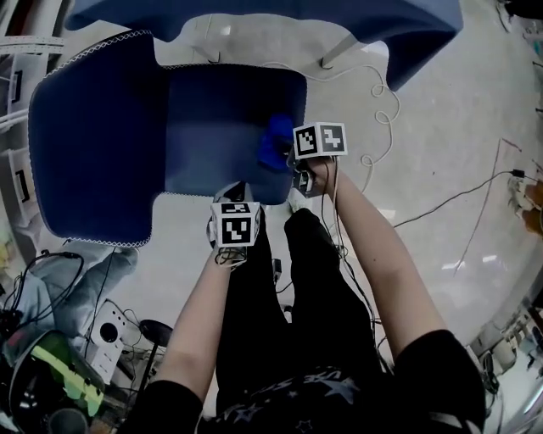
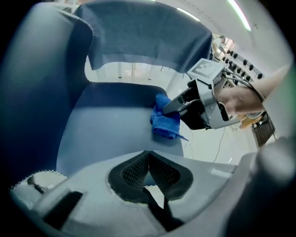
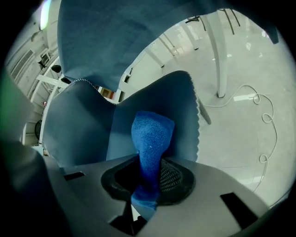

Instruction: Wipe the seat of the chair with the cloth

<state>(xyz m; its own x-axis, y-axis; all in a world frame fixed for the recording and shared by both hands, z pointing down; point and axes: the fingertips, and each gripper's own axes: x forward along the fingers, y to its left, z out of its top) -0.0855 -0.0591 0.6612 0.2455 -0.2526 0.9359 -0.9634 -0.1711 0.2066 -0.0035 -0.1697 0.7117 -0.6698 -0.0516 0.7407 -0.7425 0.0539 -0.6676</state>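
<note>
Right gripper [image 3: 148, 178]: I am clamping its jaws on the blue cloth [image 3: 150, 143]. The fabric is running up from between the pads and bunching out in front of them.
Cloth position: in the head view the cloth [image 1: 277, 142] is lying crumpled on the chair seat [image 1: 221, 127], near the seat's right edge and just ahead of the right gripper [image 1: 293, 161].
Cloth contact: in the left gripper view the cloth [image 2: 165, 121] is pressing down on the seat [image 2: 111, 125], with the right gripper [image 2: 173, 105] coming in at a slant from the right.
Left gripper [image 2: 149, 173]: I am holding its jaws closed together with nothing between them.
Left gripper position: in the head view the left gripper [image 1: 237, 193] is hovering at the near edge of the seat, apart from the cloth and to the left of the right gripper.
Seat: dark blue with a scalloped white trim, and in the right gripper view the seat [image 3: 180, 102] is showing behind the cloth.
Backrest [image 1: 93, 136]: it is standing to the left of the seat, in the same blue with the same trim.
Surroundings: a blue table cover [image 1: 280, 17] is hanging beyond the chair, and a white cable [image 1: 386, 110] is looping across the pale floor [image 1: 441, 169] to the right.
Person: black trousers [image 1: 314, 288] are showing below both bare forearms.
</note>
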